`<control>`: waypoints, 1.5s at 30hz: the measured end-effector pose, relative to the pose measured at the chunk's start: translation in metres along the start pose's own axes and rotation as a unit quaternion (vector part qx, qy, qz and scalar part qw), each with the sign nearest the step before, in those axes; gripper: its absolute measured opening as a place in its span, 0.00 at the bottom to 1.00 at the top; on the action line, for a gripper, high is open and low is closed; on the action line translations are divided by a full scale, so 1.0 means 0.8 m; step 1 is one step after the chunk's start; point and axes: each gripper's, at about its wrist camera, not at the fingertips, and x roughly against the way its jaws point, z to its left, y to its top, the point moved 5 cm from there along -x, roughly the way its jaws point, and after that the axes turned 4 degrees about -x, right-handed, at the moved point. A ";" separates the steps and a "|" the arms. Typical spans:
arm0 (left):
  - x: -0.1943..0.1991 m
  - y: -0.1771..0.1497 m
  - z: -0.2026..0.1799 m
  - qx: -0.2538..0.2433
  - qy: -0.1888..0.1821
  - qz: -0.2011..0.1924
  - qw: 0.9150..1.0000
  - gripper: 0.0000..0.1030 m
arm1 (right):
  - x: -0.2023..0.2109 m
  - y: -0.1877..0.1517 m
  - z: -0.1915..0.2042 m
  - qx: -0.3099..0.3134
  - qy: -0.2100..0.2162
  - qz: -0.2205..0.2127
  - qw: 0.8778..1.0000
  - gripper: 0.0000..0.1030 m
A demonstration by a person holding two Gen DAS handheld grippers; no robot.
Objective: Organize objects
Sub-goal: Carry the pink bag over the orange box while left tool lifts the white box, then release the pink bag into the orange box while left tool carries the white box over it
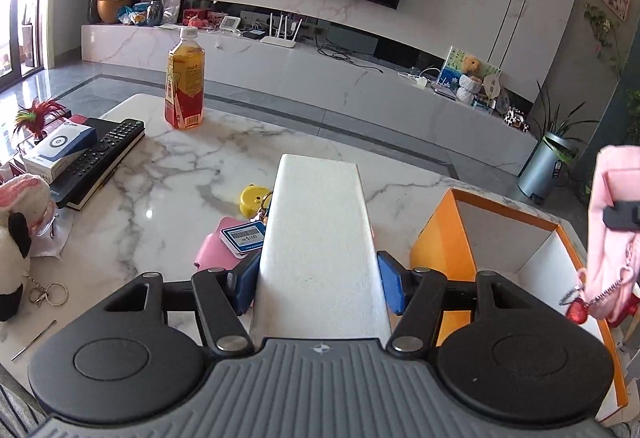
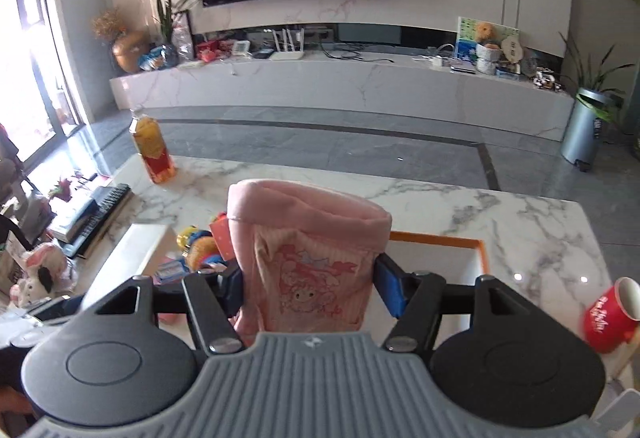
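Left tongs (image 1: 318,282) — white block (image 1: 320,238) lengthwise, pointing forward | right tongs (image 2: 308,288) — pink pouch (image 2: 308,258)

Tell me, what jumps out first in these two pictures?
Each handheld gripper is clamped on something: the left gripper holds a long white block and the right gripper holds a pink cartoon-print pouch, both above a marble table. An open orange box with a white inside sits at the table's right, and a bottle of amber drink stands at its far left.
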 end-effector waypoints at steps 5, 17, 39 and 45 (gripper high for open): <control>-0.001 -0.005 -0.003 -0.001 0.003 0.004 1.000 0.68 | -0.017 -0.042 -0.042 0.022 -0.055 0.065 0.996 0.64; 0.003 -0.011 -0.021 -0.038 0.004 -0.001 0.999 0.69 | -0.126 -0.142 -0.083 0.087 -0.117 0.312 0.939 0.64; 0.015 -0.018 -0.065 -0.042 -0.096 0.042 0.994 0.68 | -0.107 -0.163 -0.083 0.136 -0.131 0.247 0.951 0.96; 0.045 0.002 -0.088 -0.052 -0.089 0.023 0.994 0.68 | -0.089 -0.155 -0.085 0.100 -0.107 0.210 0.967 0.97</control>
